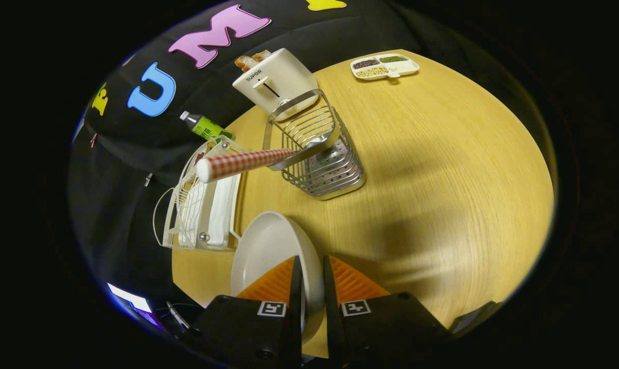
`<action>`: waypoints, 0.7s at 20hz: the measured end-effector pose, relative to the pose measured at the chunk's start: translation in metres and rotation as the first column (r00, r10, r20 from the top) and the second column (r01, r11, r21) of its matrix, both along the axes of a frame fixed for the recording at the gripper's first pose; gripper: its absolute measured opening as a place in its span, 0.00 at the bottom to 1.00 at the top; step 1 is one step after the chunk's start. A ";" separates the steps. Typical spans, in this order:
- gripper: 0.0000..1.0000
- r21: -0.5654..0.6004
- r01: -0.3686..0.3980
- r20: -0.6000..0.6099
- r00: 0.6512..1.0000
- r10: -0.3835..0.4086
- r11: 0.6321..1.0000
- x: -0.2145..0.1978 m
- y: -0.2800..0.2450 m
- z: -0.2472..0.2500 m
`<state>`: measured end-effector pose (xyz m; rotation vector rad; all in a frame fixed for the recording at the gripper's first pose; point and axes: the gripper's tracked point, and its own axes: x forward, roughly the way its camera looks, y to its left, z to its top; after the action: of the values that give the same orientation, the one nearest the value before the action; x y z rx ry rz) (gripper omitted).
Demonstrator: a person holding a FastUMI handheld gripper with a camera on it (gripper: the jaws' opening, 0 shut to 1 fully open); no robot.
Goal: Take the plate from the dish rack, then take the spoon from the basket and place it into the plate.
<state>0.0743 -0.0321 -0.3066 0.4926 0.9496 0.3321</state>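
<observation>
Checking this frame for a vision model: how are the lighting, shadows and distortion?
Gripper view: strong fisheye bending, so the wooden table edge curves; even overhead light, no harsh glare; soft shadows spread beside the wire basket and ahead of the claw, whose fingers clamp the white plate rim; the checked spoon handle and far divided tray look reasonably sharp.

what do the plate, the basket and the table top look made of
Plate, clamped at its rim between the gripper fingers: likely glazed ceramic, though melamine is possible; smooth, white, faint sheen. Basket: shiny metal, thin wire bars with a perforated base, probably stainless steel. Table: wood or wood-look laminate, matte, with fine grain lines.
</observation>
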 end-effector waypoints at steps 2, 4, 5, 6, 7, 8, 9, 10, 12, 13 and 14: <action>0.26 -0.052 -0.012 0.025 1.000 0.013 0.999 0.000 -0.005 -0.002; 0.29 -0.160 -0.095 0.083 0.991 0.109 0.983 -0.006 -0.011 -0.008; 0.48 -0.208 -0.127 0.118 0.981 0.154 0.970 -0.009 -0.014 -0.004; 0.67 -0.241 -0.148 0.160 0.969 0.190 0.959 -0.008 -0.014 0.000; 0.86 -0.264 -0.154 0.204 0.956 0.211 0.952 -0.005 -0.016 0.008; 0.95 -0.278 -0.149 0.251 0.942 0.221 0.949 -0.001 -0.017 0.019; 0.97 -0.284 -0.140 0.301 0.926 0.227 0.948 0.003 -0.017 0.033; 0.97 -0.287 -0.131 0.350 0.908 0.231 0.949 0.007 -0.016 0.047; 0.98 -0.315 -0.101 0.425 0.874 0.235 0.944 0.017 -0.018 0.066; 0.99 -0.323 -0.092 0.458 0.856 0.241 0.942 0.022 -0.017 0.075; 0.98 -0.333 -0.089 0.489 0.835 0.252 0.939 0.025 -0.015 0.083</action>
<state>0.0992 -0.0466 -0.2238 0.0214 0.4886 0.4513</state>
